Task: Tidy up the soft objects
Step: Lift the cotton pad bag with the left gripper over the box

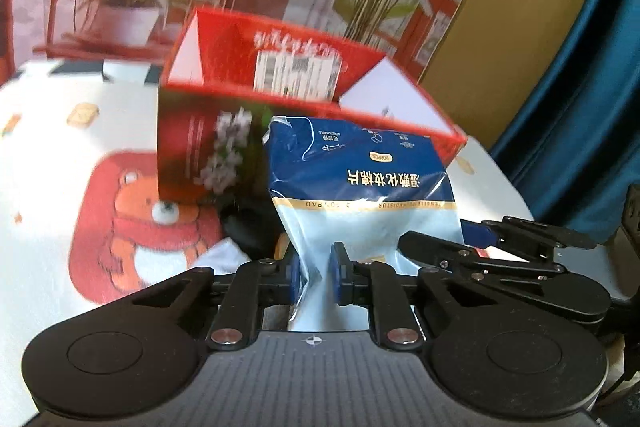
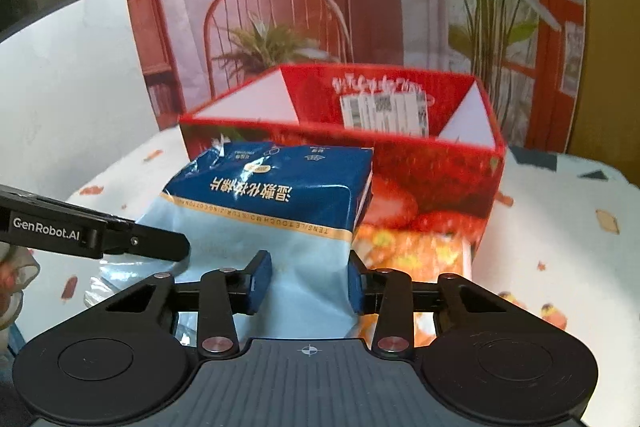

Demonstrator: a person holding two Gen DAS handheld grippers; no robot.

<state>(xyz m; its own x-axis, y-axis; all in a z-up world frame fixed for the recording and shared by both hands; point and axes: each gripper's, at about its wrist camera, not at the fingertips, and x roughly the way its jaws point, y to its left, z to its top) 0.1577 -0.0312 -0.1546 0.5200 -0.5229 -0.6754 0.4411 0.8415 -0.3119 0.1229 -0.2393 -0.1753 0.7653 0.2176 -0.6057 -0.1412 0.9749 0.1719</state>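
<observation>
A blue and pale-blue soft pack of cotton pads [image 1: 360,187] is held upright in front of an open red box [image 1: 280,87]. My left gripper [image 1: 316,277] is shut on the pack's crumpled lower end. My right gripper [image 2: 308,281] grips the same pack [image 2: 280,195] at its wider lower part, its blue pads pressed against both sides. The red box [image 2: 400,131] stands just behind the pack, its flaps folded in and its inside mostly hidden. Each gripper shows at the edge of the other's view.
The table carries a white cloth with a red bear print [image 1: 132,211]. A dark object [image 1: 248,227] lies at the box's foot. A backdrop with printed chair and plants [image 2: 280,27] hangs behind. A blue curtain [image 1: 592,87] is at the right.
</observation>
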